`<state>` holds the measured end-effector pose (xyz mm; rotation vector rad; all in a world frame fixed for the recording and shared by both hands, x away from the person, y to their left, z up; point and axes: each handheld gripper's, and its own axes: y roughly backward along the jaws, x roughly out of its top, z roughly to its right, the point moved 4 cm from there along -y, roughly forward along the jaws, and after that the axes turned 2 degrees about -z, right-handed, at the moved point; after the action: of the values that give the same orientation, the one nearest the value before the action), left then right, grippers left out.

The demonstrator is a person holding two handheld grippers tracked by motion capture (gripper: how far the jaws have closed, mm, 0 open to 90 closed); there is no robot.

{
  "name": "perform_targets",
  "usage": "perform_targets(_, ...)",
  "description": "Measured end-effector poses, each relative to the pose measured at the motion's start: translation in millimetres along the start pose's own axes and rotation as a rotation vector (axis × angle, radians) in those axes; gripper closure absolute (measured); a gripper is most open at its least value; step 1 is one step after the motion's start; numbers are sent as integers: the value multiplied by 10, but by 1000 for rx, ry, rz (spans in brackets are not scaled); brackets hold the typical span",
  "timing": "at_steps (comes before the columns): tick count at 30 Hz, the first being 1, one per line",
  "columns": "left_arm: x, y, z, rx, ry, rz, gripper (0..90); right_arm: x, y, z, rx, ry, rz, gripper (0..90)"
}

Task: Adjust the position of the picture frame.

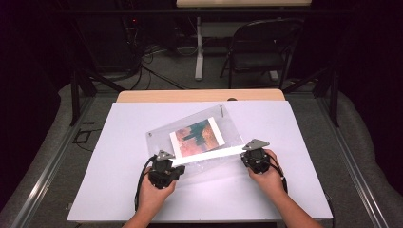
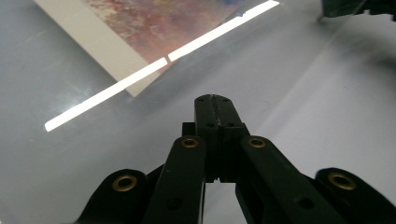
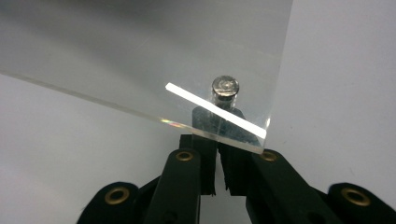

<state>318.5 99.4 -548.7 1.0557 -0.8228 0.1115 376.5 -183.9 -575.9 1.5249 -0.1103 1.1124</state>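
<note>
White tabletop (image 1: 119,156), clear acrylic frame (image 1: 228,130) lying skewed, long axis diagonal, both grippers' fingers pinching its near corners.

A white surface (image 1: 119,190) carries the things, with a strip of bare wood (image 1: 199,96) along its far edge. On the white part, a little beyond its middle, lies a clear acrylic frame (image 1: 228,124), turned askew to the surface's edges. Sandwiched within the frame is a print (image 1: 197,137) in rust, teal and orange with a white border. A small metal stud (image 3: 225,87) sits at one of the frame's near corners.
</note>
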Motion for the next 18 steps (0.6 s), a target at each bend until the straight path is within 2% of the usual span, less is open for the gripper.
perform_targets(3,-37,-24,126,-39,-11,-10,900,-11,16,-16,8,-5,-2,855)
perform_targets(4,-62,-44,163,-44,-27,-24,900,-12,21,-22,9,-3,0,855)
perform_targets(8,-187,-155,292,-56,-47,-78,900,-38,69,-87,24,10,-10,855)
perform_targets(10,-223,-193,299,-47,-35,-95,900,-54,95,-124,36,18,-10,855)
perform_targets(11,-229,-202,280,-27,-36,-94,900,-59,110,-140,38,22,-13,855)
perform_targets(13,-238,-202,261,-48,-10,-106,900,-70,136,-173,45,33,-12,856)
perform_targets(16,-256,-218,254,-27,-18,-126,900,-92,174,-223,62,46,-10,856)
perform_targets(18,-260,-258,214,-8,2,-122,900,-104,202,-281,76,55,-9,857)
